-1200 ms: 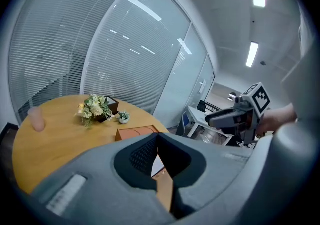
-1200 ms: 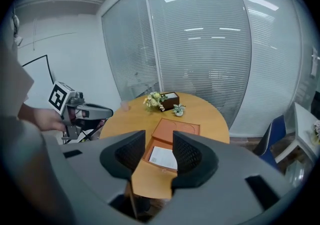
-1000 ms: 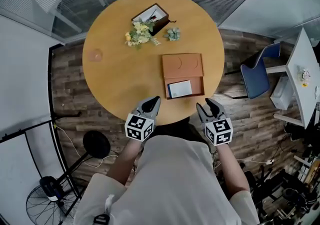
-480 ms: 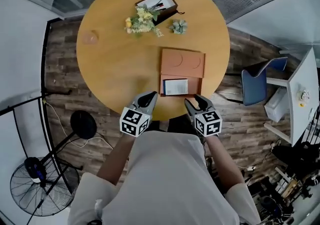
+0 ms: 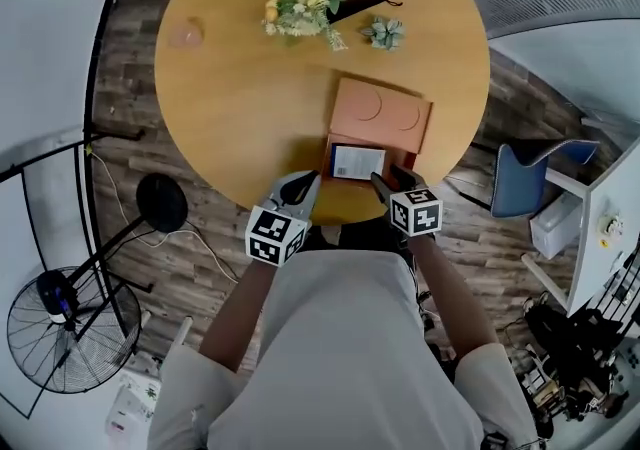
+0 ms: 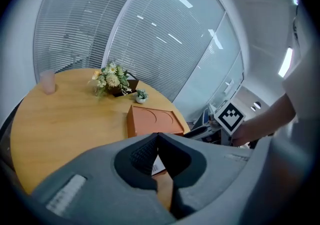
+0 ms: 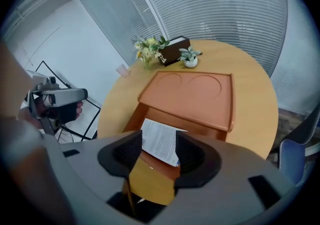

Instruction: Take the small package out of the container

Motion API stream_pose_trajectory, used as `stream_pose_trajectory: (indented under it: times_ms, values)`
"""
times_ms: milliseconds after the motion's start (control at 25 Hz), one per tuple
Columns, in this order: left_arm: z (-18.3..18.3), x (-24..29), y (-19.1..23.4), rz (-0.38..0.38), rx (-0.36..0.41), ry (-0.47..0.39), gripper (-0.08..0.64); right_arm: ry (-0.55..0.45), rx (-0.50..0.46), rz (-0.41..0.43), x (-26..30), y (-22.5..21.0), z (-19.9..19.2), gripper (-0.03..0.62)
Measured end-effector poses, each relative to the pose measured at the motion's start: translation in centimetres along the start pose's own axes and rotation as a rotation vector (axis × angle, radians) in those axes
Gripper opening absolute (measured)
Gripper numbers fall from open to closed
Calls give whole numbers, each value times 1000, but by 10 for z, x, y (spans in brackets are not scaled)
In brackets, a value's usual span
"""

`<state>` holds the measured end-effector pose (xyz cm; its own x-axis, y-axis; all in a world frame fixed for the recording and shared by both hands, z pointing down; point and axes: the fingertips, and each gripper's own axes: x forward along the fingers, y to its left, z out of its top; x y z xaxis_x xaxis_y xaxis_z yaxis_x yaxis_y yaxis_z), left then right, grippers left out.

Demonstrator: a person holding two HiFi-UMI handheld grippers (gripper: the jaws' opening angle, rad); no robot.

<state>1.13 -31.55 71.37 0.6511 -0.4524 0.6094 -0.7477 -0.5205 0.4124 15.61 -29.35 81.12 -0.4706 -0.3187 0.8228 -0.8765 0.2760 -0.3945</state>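
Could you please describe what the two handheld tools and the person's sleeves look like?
Both the left tool and right tool have grey moulded bodies tapering to two jaws lined with black textured pads. Each carries a white cube printed with black square markers. The person wears a white top with sleeves ending near the elbows.

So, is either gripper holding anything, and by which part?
Nothing is held. Left gripper: shut, empty. Right gripper: jaws have just been opening, nothing between them, small package ahead.
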Motion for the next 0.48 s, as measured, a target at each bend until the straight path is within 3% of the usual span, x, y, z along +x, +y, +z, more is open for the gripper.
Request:
stream_pose_trajectory:
  times_ms: [160, 280, 480]
  values:
    - [-12, 4, 7, 49, -42, 9, 18, 75, 62, 18, 26, -11, -12, 198]
    - [-17, 4, 11, 75, -56, 15, 18, 136, 120, -16, 43, -22, -23, 210]
    - [-25, -2, 15, 118, -71, 16, 18, 222, 114, -50, 60, -32, -35, 221]
